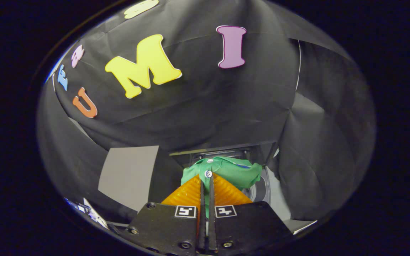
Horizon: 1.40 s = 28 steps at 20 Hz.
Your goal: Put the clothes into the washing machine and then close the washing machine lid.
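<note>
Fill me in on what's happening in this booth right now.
A hand-held gripper is shut on a green buttoned garment, both fingers pinching the fabric between them. The garment hangs just above the washing machine, whose round opening shows right behind it. The clothing isn't inside yet.

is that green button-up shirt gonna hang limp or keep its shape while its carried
Probably limp: the green button-up shirt bunches in soft folds ahead of the gripper, whose fingers are closed on a pinch of its fabric. It likely weighs little, being thin cloth. The loose part may sag and snag on the washing machine opening just beyond it.
</note>
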Available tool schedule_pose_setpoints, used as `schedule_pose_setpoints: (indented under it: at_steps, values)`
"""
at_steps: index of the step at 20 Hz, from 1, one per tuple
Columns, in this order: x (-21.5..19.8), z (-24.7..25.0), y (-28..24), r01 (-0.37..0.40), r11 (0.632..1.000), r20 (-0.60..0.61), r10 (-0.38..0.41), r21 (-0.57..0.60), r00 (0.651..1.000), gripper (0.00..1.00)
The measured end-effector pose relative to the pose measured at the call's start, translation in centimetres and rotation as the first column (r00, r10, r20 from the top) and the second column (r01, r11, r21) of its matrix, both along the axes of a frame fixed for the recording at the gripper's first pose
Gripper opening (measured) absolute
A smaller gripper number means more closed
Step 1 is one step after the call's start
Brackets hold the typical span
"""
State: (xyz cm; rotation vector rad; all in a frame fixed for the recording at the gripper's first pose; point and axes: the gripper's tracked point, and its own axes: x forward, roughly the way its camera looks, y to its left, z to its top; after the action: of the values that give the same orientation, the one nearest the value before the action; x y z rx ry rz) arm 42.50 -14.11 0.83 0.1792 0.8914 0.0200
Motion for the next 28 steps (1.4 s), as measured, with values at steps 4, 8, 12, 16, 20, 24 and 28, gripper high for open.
schedule_pose_setpoints:
  at_steps: [4,8,12,16,20,24,28]
  values:
    - [-0.1,-2.9,-0.3,-0.005,1.000,-0.029,0.005,-0.023,1.000,0.06]
    - [0.1,-5.7,-0.3,-0.001,1.000,-0.062,0.000,-0.025,0.998,0.06]
    - [0.6,-9.2,0.1,-0.016,0.999,-0.097,0.012,-0.039,0.995,0.06]
    - [0.4,-12.0,0.3,-0.022,0.999,-0.125,0.017,-0.043,0.992,0.06]
    - [0.8,-14.3,0.4,-0.036,0.997,-0.143,0.027,-0.063,0.989,0.06]
    - [1.2,-16.7,0.2,-0.026,0.995,-0.165,0.010,-0.093,0.986,0.06]
    - [1.4,-19.0,-0.1,-0.010,0.995,-0.189,-0.009,-0.102,0.982,0.06]
